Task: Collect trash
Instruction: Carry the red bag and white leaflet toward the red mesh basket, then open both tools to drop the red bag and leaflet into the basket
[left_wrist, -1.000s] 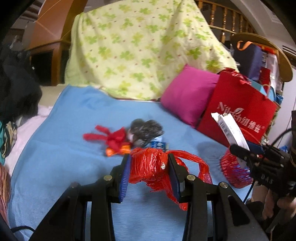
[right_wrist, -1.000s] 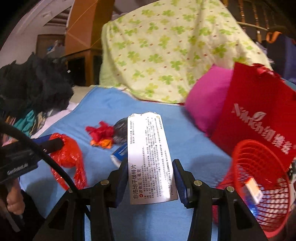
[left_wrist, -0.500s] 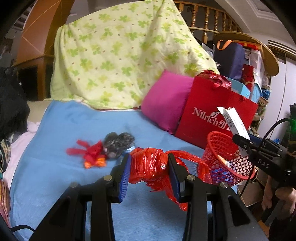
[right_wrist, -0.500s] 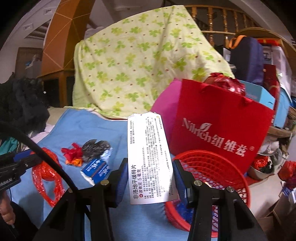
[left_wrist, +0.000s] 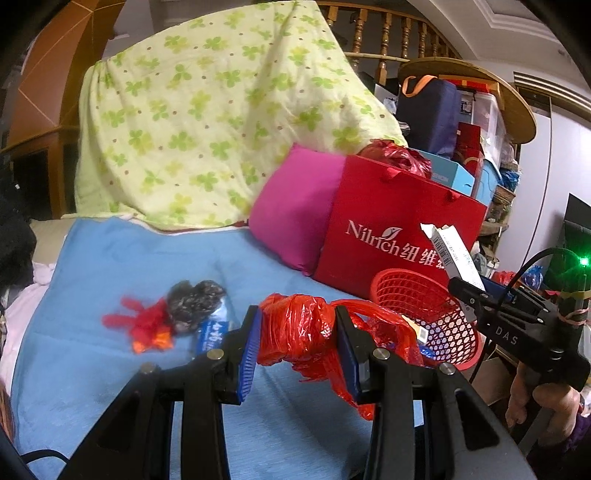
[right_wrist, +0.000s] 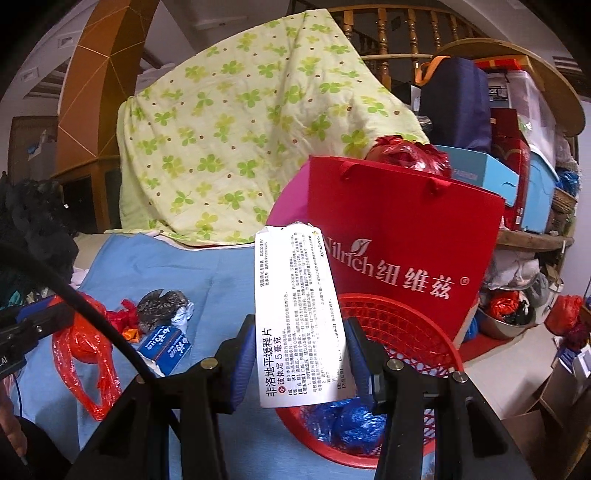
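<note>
My left gripper (left_wrist: 297, 347) is shut on a crumpled red plastic bag (left_wrist: 295, 334), held above the blue bed cover just left of the red mesh basket (left_wrist: 424, 314). The bag also shows in the right wrist view (right_wrist: 85, 347). My right gripper (right_wrist: 301, 354) is shut on a white medicine box (right_wrist: 299, 314), held upright over the basket (right_wrist: 406, 332). The box also shows in the left wrist view (left_wrist: 452, 254). Blue wrappers (right_wrist: 351, 421) lie inside the basket. On the cover lie red scraps (left_wrist: 147, 325), a dark crumpled wrapper (left_wrist: 194, 301) and a blue-white carton (right_wrist: 166, 347).
A red paper bag (right_wrist: 399, 236) stands right behind the basket, with a pink cushion (left_wrist: 295, 214) to its left. A green-patterned blanket (left_wrist: 214, 125) drapes the back. Dark clothes (right_wrist: 33, 225) lie at the left. Floor clutter and boxes (right_wrist: 517, 310) stand beyond the bed's right edge.
Both grippers have swung right toward the basket. The medicine box now hangs over the basket, and the red plastic bag has come close to its left rim.
</note>
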